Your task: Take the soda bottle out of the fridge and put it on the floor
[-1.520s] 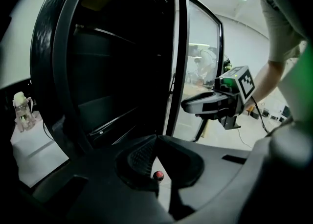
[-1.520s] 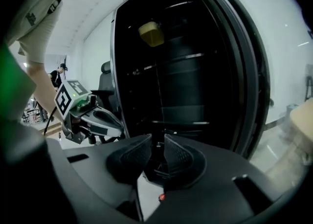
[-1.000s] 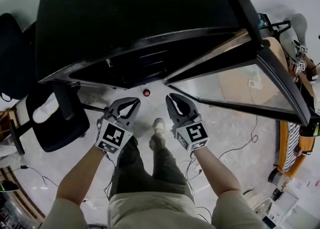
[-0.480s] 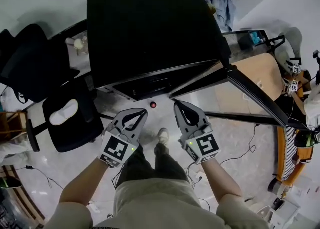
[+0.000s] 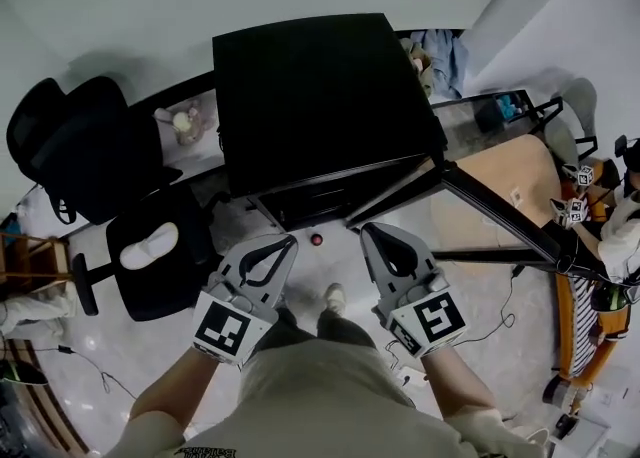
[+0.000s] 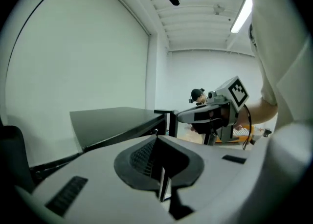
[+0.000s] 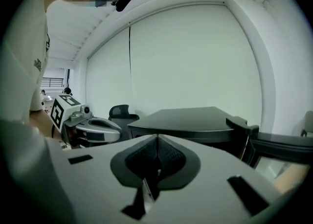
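1. The soda bottle (image 5: 317, 240), seen from above as a red cap, stands on the floor (image 5: 480, 286) just in front of the fridge (image 5: 310, 96). It has not moved over the last second.
2. Both arms have lifted away from it as the person straightens up, and the fridge now looks smaller than before.
3. The left hand-held gripper (image 5: 283, 243) is clenched on nothing. The right hand-held gripper (image 5: 370, 231) is likewise clenched and empty.
4. The fridge door (image 5: 500, 208) still hangs open to the right.
5. Judgement: the bottle is delivered and let go, so the task looks finished.
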`<state>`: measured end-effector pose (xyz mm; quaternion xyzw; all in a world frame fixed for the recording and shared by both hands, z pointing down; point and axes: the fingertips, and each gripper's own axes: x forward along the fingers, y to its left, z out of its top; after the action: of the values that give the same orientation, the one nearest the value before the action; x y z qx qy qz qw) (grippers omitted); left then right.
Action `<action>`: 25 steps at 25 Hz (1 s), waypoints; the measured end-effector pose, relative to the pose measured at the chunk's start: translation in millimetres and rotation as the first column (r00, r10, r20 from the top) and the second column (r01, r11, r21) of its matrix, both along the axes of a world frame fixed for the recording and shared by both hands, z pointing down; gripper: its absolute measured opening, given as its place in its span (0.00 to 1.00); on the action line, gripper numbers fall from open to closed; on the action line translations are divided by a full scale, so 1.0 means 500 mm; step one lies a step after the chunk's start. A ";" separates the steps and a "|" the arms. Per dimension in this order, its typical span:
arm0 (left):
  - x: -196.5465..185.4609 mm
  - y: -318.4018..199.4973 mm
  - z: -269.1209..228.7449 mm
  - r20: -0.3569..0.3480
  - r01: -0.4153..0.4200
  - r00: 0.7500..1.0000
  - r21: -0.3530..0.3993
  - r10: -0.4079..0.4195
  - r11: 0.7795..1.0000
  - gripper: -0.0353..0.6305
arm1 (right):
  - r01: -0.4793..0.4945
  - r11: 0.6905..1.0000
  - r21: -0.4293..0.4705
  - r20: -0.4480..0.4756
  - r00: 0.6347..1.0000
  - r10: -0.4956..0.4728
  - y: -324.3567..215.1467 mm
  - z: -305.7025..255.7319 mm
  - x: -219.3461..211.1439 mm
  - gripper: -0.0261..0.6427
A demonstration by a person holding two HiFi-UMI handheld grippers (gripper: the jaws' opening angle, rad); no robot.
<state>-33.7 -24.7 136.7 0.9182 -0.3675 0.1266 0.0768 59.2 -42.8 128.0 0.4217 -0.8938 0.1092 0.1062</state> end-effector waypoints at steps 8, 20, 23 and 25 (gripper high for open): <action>-0.057 0.016 -0.098 0.022 0.052 0.998 0.084 -0.054 0.995 0.06 | 0.039 0.996 0.074 0.021 0.999 -0.041 0.047 -0.119 -0.043 0.04; -0.098 0.025 -0.177 0.155 -0.009 0.987 0.283 -0.037 0.959 0.06 | 0.071 0.982 0.174 -0.017 0.997 -0.069 0.071 -0.195 -0.094 0.03; -0.104 0.025 -0.173 0.160 -0.006 0.986 0.282 -0.040 0.959 0.06 | 0.074 0.972 0.225 -0.023 0.997 -0.071 0.070 -0.214 -0.107 0.03; -0.107 0.033 -0.175 0.160 -0.011 0.986 0.281 -0.035 0.960 0.06 | 0.080 0.968 0.238 -0.033 0.997 -0.074 0.076 -0.218 -0.114 0.03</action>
<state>-87.1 -8.4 49.2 0.9040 -0.3925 0.1476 -0.0836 2.1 -4.8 19.1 0.3977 -0.9148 -0.0084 0.0695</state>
